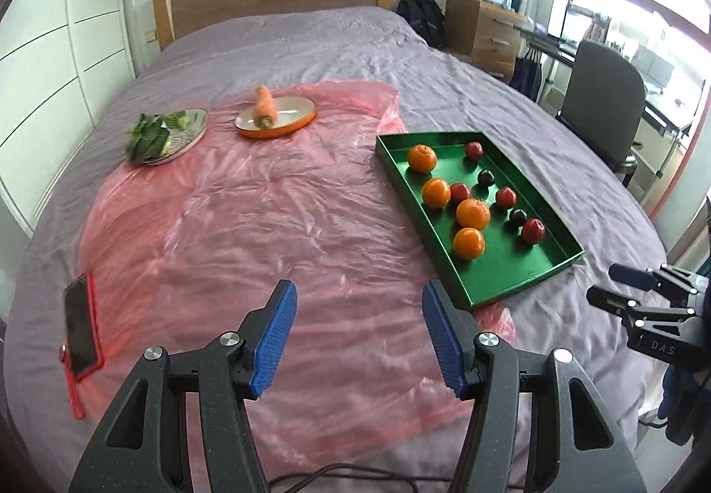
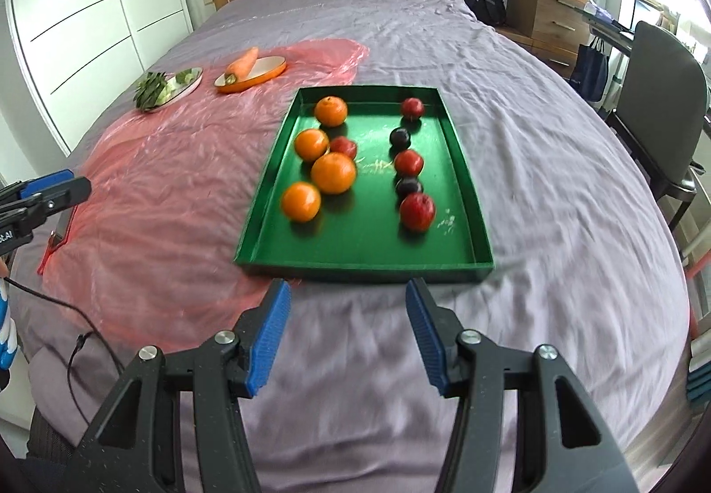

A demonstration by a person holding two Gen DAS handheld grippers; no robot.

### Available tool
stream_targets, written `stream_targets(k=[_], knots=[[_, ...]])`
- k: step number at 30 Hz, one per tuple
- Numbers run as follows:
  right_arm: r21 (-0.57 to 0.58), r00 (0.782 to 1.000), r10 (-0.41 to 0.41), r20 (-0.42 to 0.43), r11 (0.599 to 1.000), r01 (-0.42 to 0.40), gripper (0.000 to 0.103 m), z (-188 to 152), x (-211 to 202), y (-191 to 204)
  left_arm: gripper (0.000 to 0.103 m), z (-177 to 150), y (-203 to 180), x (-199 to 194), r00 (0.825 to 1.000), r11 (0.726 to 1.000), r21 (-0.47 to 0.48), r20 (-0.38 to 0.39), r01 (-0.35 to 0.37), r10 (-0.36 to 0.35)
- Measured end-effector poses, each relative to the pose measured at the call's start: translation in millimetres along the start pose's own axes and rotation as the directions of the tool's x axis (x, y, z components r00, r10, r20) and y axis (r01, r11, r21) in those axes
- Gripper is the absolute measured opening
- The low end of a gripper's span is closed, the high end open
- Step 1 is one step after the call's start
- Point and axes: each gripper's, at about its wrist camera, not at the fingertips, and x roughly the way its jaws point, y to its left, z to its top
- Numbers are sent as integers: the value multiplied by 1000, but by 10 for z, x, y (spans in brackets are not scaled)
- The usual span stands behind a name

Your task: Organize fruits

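Note:
A green tray lies on the bed and holds several oranges on its left side, and red apples and dark plums mostly on its right. One small red fruit sits among the oranges. The tray also shows in the left wrist view. My right gripper is open and empty, just in front of the tray's near edge. My left gripper is open and empty over the pink plastic sheet, left of the tray.
An orange dish holds a carrot. A metal plate holds leafy greens. A phone in a red case lies at the sheet's left edge. A chair and desk stand right of the bed.

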Motion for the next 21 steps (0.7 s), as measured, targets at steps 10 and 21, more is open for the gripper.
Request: stream_targets(k=[10, 21], knots=[[0, 1000, -24, 5, 1000, 24, 99, -268, -339, 360, 56, -255, 253, -424, 997, 1000, 6, 78, 9, -9], [-121, 999, 49, -11, 991, -50, 103, -497, -403, 980, 61, -844, 846, -597, 992, 983, -146, 53, -109, 118]])
